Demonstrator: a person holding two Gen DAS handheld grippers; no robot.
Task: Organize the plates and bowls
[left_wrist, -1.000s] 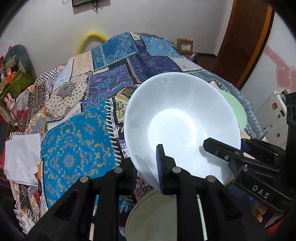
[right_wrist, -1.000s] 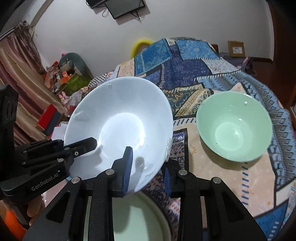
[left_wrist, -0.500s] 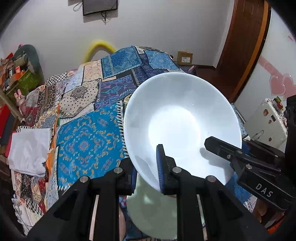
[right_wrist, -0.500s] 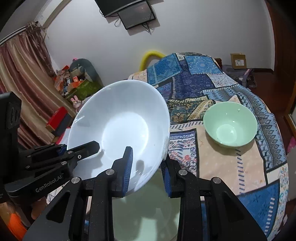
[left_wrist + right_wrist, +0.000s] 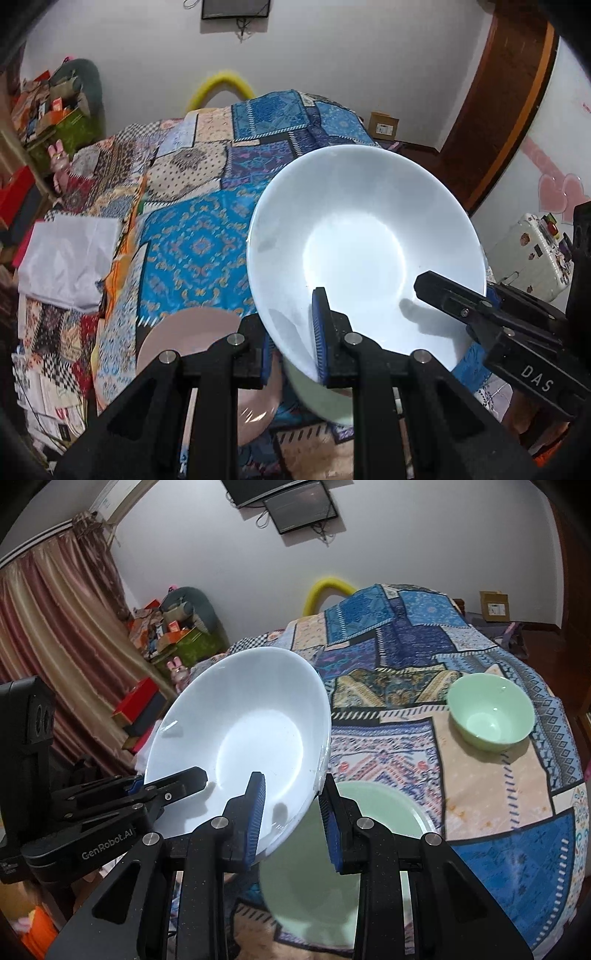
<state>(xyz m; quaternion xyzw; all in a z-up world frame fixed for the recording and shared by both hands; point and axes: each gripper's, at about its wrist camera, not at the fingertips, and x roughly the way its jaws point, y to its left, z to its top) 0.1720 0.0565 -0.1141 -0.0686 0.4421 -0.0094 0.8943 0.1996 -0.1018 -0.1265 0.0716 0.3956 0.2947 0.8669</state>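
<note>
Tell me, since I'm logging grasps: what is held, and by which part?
The white bowl: left gripper and right gripper each pinch its rim on opposite sides.

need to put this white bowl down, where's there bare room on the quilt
The white bowl is held by both grippers. Free: the blue quilt patch left of it, between the white cloth and the bowl; also the peach stretch between the small green bowl and the green plate. Crowded: directly below, where the green plate and pink plate sit.

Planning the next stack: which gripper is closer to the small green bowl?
Right. The right gripper, gripping the white bowl, has the green bowl ahead to its right; the left gripper holds the opposite rim.
</note>
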